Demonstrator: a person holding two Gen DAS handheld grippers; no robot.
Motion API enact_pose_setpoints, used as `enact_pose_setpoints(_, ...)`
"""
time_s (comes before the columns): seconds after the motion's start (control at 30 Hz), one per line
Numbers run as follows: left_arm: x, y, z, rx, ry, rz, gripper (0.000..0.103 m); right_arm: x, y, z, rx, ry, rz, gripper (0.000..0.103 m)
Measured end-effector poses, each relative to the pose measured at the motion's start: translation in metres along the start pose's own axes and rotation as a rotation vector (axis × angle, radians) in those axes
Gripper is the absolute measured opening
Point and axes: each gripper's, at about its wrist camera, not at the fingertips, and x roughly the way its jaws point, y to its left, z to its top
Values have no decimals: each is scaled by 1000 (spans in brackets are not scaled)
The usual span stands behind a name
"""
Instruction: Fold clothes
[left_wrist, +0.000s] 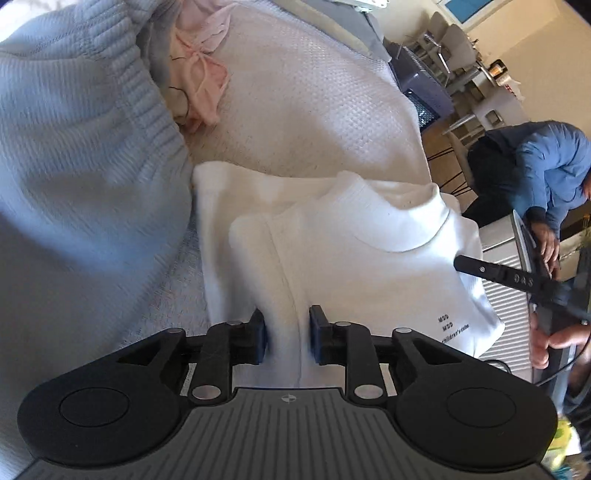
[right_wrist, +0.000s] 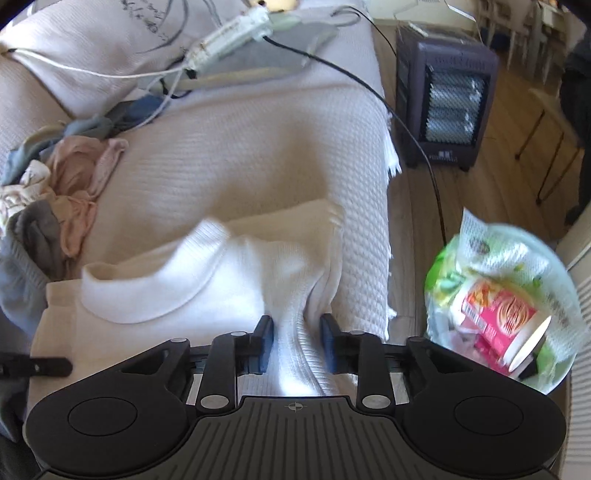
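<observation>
Mid-fold on the white top (left_wrist: 351, 258): it lies collar-up on the near part of the quilted bed cover (left_wrist: 314, 110), partly folded, left sleeve side already doubled in. Left gripper (left_wrist: 287, 334) sits at the near-left edge with a ridge of fabric between its jaws; they stand a little apart and the pads look barely in contact, so I can't call it a firm pinch. Right gripper (right_wrist: 297, 341) has a bunched fold of the top's right side (right_wrist: 295, 280) squeezed between its pads, gripping it. Unfolded laundry, a pink garment (left_wrist: 201, 85) and a light blue knit (left_wrist: 74, 147), sits to the far left, clear of the work. A plastic bag (right_wrist: 498, 295) is off the bed's right edge. My read: next move needs the left side secured, then both edges carried together across the body, keeping the collar flat and the hem edges aligned.
</observation>
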Motion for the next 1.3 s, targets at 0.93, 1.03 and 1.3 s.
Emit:
enact_pose_setpoints(0.93, 14, -2, -6, 39, -89, 99, 98, 40, -44, -2, 69, 74, 179, 90)
enact_pose_setpoints(1.03, 14, -1, -7, 38, -99, 102, 98, 42, -45, -9, 106, 58, 190, 90)
enact_pose_setpoints(1.3, 5, -12, -3, 70, -74, 67, 42, 25, -31, -15, 153, 23, 166, 51)
